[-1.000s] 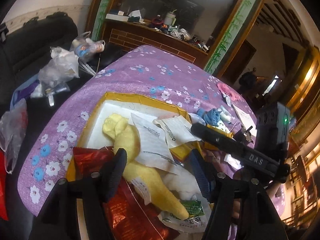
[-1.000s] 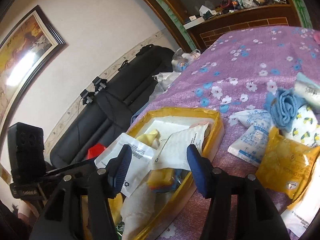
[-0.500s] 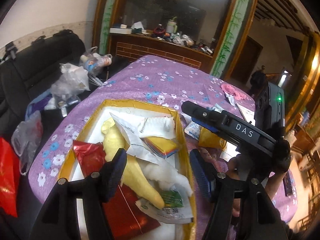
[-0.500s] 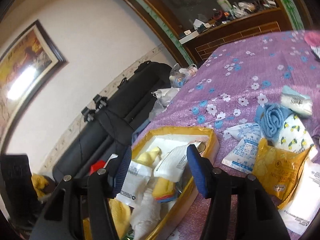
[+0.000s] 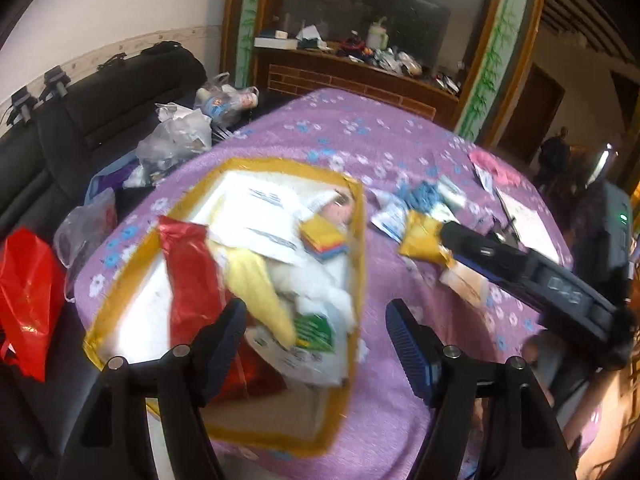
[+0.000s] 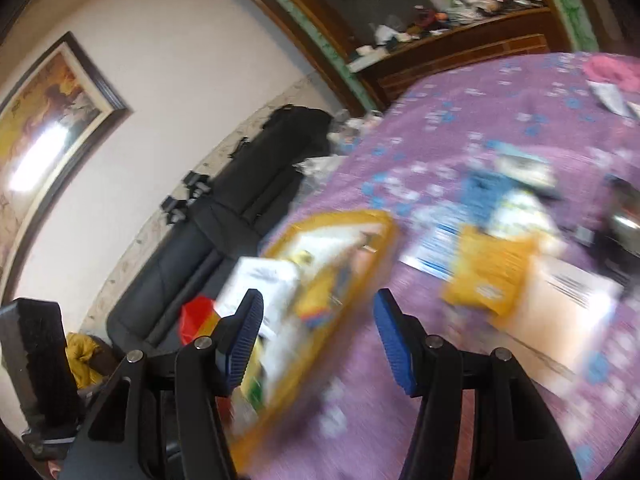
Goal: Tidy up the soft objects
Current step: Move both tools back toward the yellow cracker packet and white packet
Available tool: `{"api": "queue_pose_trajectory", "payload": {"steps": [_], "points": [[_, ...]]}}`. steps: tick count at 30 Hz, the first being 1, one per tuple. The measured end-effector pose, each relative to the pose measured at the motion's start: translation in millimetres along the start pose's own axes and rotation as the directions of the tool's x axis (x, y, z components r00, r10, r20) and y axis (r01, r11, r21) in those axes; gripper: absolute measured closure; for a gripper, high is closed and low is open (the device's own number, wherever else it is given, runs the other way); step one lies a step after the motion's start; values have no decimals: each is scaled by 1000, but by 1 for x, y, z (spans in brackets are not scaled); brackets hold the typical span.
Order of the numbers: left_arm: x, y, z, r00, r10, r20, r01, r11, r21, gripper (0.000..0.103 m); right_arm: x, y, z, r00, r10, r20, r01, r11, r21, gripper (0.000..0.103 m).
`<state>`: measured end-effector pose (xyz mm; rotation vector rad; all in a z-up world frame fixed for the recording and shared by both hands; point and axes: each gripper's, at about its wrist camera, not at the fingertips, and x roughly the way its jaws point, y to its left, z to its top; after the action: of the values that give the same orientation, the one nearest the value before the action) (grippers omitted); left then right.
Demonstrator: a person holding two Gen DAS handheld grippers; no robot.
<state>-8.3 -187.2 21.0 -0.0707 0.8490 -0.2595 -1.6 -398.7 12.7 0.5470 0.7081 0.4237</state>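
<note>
Yellow plush (image 5: 260, 280) sharp only in left view, both fingers wide, empty.

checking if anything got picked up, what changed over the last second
Both grippers drew back and up from the box: it looks smaller in both views, with more purple cloth showing. The left gripper and right gripper kept their jaws open and empty; nothing was taken hold of or let go. The yellow toy, red bag and white packets in the box, and the yellow packet beside it, stayed put.
</note>
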Motion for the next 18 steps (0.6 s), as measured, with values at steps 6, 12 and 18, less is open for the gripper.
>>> {"api": "queue_pose_trajectory", "payload": {"steps": [6,12,18], "points": [[-12,-44,-4,998,-49,26,46,995,93,28,-54,-38,-14,999,-32,38,30,997,72,46],[-15,-68,-9,996,-90,11,87,987,137,28,-67,-53,-19,995,-87,54,82,992,92,46],[-11,-76,-12,995,-102,-12,102,986,130,28,-73,-52,-22,997,-75,35,73,995,63,46]]}}
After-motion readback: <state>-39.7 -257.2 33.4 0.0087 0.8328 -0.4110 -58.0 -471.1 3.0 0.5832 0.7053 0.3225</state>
